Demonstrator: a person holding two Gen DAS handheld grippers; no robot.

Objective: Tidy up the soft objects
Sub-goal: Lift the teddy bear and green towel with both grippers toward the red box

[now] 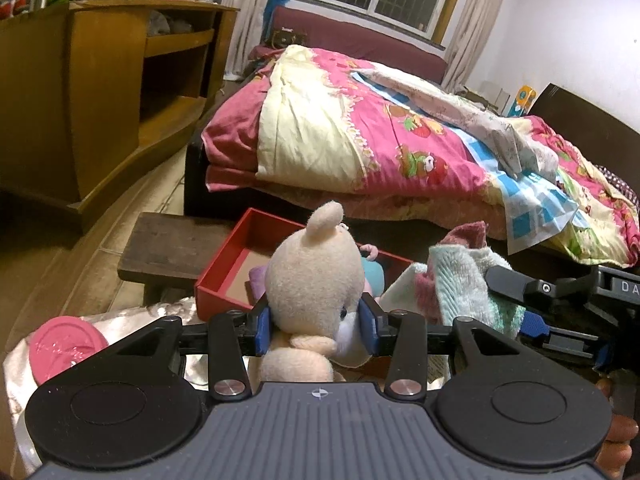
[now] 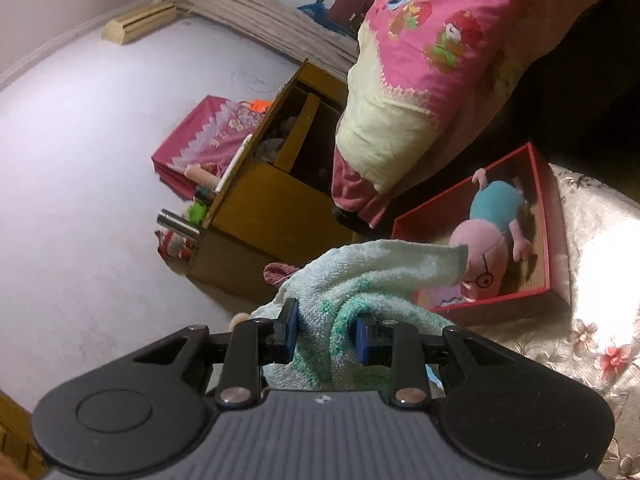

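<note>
My left gripper (image 1: 316,330) is shut on a cream plush bear (image 1: 316,276), held just in front of a red open box (image 1: 240,248). The box (image 2: 540,216) holds a pink and blue pig plush (image 2: 492,228), partly hidden behind the bear in the left wrist view. My right gripper (image 2: 326,332) is shut on a pale green and white towel (image 2: 360,276), held above the near left corner of the box. The towel (image 1: 460,284) and right gripper (image 1: 532,316) also show at the right of the left wrist view.
The box sits on a shiny floral cloth (image 2: 600,280). A pink round lid (image 1: 66,348) lies at the left on it. Beyond stand a dark wooden stool (image 1: 168,248), a bed with a pink quilt (image 1: 380,128) and a wooden cabinet (image 1: 100,92).
</note>
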